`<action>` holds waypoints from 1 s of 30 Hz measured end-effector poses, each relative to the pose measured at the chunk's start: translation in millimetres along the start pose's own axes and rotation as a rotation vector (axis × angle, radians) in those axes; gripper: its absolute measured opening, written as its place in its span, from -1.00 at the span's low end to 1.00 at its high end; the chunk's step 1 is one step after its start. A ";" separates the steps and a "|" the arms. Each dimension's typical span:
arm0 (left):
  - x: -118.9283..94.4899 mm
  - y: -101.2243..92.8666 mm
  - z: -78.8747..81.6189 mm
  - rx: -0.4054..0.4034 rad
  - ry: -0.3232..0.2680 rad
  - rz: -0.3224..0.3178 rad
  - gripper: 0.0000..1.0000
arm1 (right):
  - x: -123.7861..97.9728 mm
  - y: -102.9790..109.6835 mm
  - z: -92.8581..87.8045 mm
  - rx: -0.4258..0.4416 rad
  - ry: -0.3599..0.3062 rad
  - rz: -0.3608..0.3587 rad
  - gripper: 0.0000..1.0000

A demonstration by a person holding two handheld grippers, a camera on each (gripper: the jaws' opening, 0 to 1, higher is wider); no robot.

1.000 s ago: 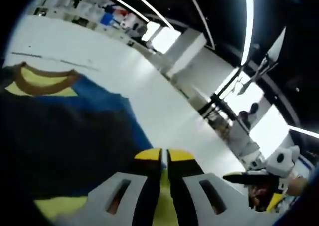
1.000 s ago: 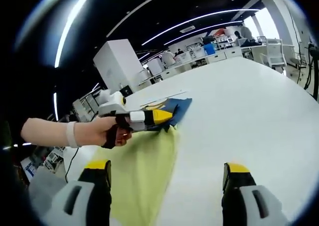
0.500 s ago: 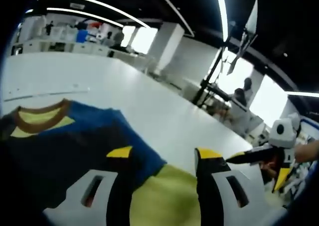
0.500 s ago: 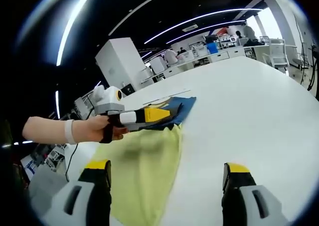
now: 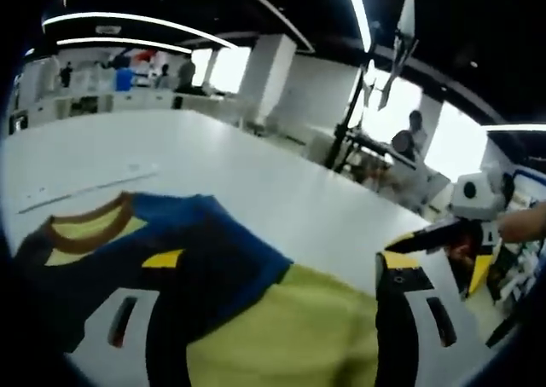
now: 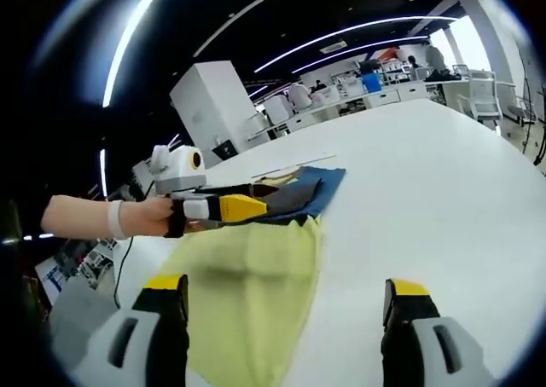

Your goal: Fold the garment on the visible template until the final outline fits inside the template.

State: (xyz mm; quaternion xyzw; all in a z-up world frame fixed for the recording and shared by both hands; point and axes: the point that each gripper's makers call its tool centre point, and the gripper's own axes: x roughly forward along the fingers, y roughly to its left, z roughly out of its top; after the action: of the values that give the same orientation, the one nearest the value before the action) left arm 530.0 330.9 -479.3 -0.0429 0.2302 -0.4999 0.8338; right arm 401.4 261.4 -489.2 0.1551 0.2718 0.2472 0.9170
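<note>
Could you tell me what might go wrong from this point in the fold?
Both grippers, left and right, are open and off the shirt, so the flap just laid down could spring back. The yellow part lies wrinkled on the table; folding further may lock creases in and widen the outline.

The left gripper view looks from close above the garment (image 5: 213,276) across the white table (image 5: 281,191), while the right gripper view faces back from farther off, both sharing the garment (image 6: 256,276), table (image 6: 426,199) and each other's gripper.
</note>
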 end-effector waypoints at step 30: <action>-108.9 8.2 -33.3 0.028 0.062 0.057 0.63 | 9.1 12.2 2.6 -0.157 0.083 0.018 0.91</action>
State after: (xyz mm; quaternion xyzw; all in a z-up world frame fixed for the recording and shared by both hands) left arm 479.5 433.1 -474.3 -0.0093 0.2500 -0.4800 0.8408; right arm 405.0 276.0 -485.9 0.0748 0.2881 0.2825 0.9119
